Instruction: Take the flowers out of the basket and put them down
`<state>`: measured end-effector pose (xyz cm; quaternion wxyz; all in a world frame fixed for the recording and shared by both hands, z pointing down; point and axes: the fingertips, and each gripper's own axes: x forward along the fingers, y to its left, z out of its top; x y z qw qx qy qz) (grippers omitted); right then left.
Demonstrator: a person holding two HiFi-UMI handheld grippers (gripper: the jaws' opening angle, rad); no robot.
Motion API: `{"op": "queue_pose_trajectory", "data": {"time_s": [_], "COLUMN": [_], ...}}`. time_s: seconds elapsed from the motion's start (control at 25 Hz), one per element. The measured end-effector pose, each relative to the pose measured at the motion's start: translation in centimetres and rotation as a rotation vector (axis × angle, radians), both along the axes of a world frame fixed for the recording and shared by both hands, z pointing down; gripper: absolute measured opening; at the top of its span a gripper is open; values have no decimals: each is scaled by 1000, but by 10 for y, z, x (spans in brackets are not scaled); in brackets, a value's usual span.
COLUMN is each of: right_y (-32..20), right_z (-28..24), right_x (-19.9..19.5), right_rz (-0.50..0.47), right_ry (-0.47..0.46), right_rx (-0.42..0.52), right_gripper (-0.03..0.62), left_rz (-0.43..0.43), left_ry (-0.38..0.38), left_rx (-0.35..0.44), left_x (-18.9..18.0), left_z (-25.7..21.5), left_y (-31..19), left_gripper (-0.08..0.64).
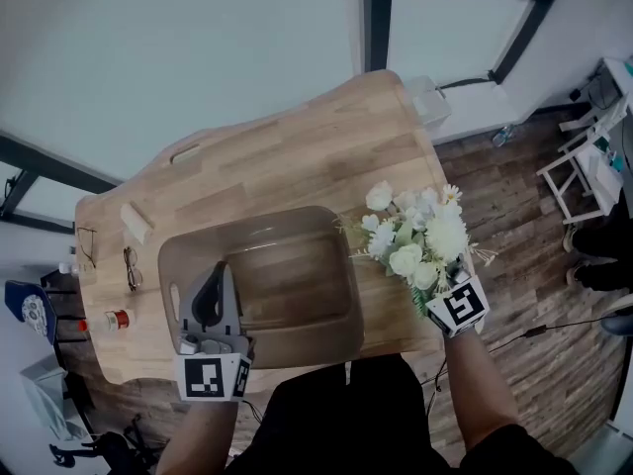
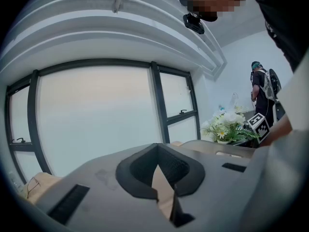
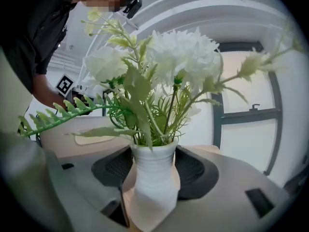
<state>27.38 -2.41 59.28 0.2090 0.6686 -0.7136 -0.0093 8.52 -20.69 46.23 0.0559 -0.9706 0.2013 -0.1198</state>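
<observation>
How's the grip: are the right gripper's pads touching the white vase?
Touching. The right gripper view shows the white vase standing between the dark pads of the right gripper, both pressed against its sides with no gap.

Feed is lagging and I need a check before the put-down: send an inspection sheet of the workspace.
Surface: light wooden table.
Job's things: translucent brown plastic basket, no flowers inside; white flowers with green leaves in a white ribbed vase, outside it, to its right.
Clutter: black-framed eyeglasses, small white block, red-topped item, white box.
Grippers: right gripper fingers clamp the vase; left gripper at the basket's near-left rim, grip unclear.
Cables: dark cable on the floor.
Surroundings: wood-plank floor, windows, second person standing.
</observation>
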Motion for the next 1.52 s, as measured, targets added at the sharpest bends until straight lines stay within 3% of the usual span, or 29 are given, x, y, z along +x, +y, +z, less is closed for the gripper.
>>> {"op": "queue_pose_trajectory", "data": {"time_s": [0.08, 0.2, 0.48, 1.52], "right_y": [0, 2, 14, 82], "right_z": [-2, -6, 5, -117], "right_x": [1, 7, 7, -26], "right_rz": [26, 206, 270, 409], "right_ry": [-30, -286, -383, -283], "right_rx": [27, 76, 28, 133], "right_gripper": [282, 282, 314, 321], "left_rz": [9, 21, 24, 150], "left_ry": [8, 22, 49, 232], "left_rx": [6, 22, 59, 58], "left_x": [1, 1, -9, -11], "left_z": [-5, -15, -37, -92], "left_y": [2, 5, 2, 12], "left_gripper": [5, 5, 5, 5]}}
